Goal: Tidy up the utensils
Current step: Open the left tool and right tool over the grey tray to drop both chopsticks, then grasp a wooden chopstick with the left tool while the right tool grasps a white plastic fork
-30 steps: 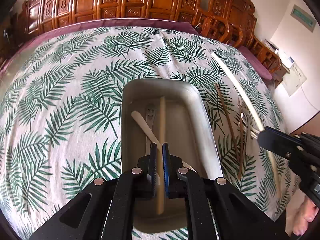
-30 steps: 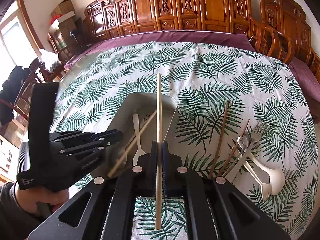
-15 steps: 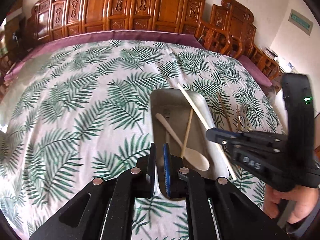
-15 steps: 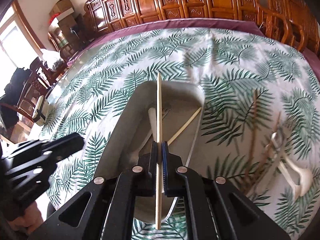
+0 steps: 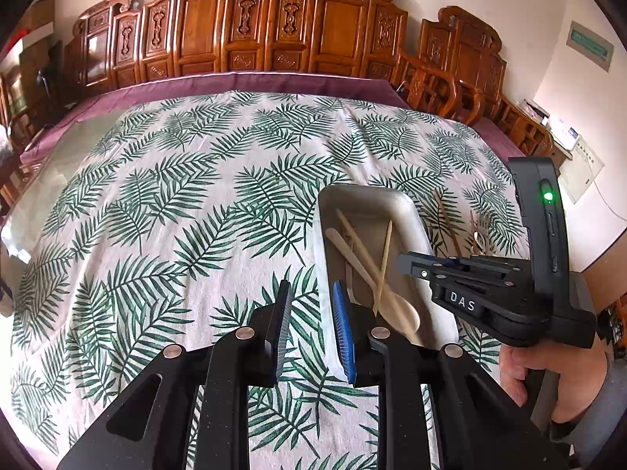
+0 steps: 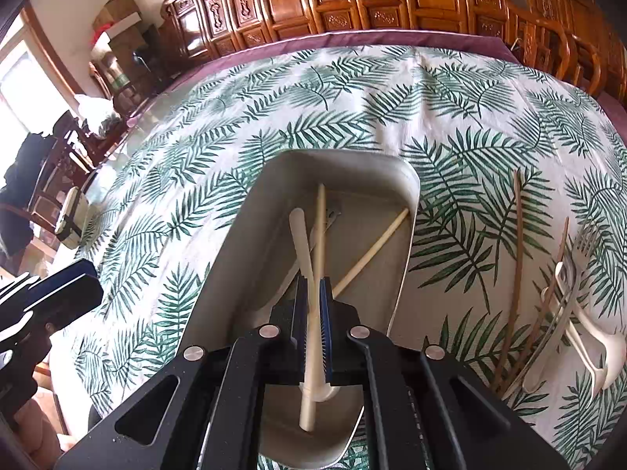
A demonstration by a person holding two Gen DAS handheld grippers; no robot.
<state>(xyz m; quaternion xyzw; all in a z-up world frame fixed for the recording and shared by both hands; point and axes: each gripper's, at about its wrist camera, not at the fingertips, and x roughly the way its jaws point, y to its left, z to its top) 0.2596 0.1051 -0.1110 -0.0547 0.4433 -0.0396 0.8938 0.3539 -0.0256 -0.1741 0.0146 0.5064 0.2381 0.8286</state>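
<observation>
A grey tray (image 6: 403, 243) lies on the leaf-print tablecloth and holds a white spoon (image 6: 299, 235), a pale chopstick (image 6: 370, 252) and a metal utensil. My right gripper (image 6: 312, 282) is low over the tray, jaws narrowly apart around a second pale chopstick (image 6: 320, 219) that lies inside the tray. My left gripper (image 5: 311, 293) is open and empty over the cloth just left of the tray (image 5: 415, 219). The right gripper (image 5: 407, 264) also shows in the left wrist view.
Right of the tray lie two dark chopsticks (image 6: 516, 235), a metal fork (image 6: 584, 243) and a white spoon and fork (image 6: 595, 337). Carved wooden chairs (image 5: 274, 31) line the table's far side. A person's hand (image 5: 548, 376) holds the right gripper.
My left gripper let go of its chopstick, drew back left of the tray and opened. My right gripper carried the pale chopstick over the tray and lowered it inside.
</observation>
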